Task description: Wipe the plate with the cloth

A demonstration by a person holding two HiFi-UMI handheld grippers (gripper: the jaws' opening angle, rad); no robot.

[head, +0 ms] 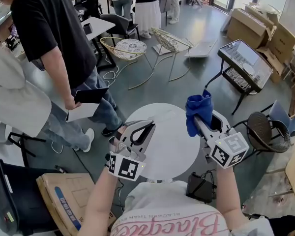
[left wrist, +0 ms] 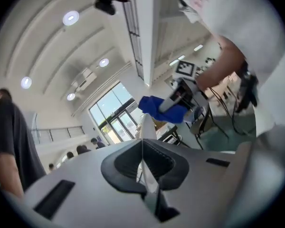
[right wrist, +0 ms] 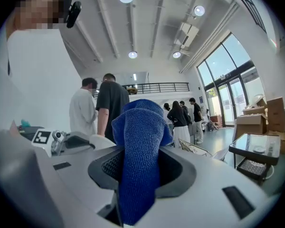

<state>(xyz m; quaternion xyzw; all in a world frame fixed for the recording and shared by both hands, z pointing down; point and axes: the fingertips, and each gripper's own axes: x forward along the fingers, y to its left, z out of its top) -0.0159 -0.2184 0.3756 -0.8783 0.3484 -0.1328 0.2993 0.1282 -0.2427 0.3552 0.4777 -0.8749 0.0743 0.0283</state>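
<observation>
A round white plate (head: 174, 141) hangs in the air in front of me, face up in the head view. My left gripper (head: 140, 134) is shut on its left rim. In the left gripper view the plate (left wrist: 147, 127) shows edge-on as a thin white blade between the closed jaws of the left gripper (left wrist: 142, 161). My right gripper (head: 200, 124) is shut on a bunched blue cloth (head: 198, 111), held just above the plate's far right edge. The cloth (right wrist: 141, 146) fills the jaws of the right gripper (right wrist: 141, 167) and sticks out past them. From the left side the cloth (left wrist: 156, 106) appears beyond the plate.
Two people (head: 49, 38) stand close on the left, and several more are further back. Wire chairs (head: 128, 48), a black glass-topped stand (head: 246, 63) and a dark round chair (head: 265, 132) stand on the grey floor. Cardboard boxes (head: 258, 26) are at far right. A black bag (head: 200, 187) lies by my feet.
</observation>
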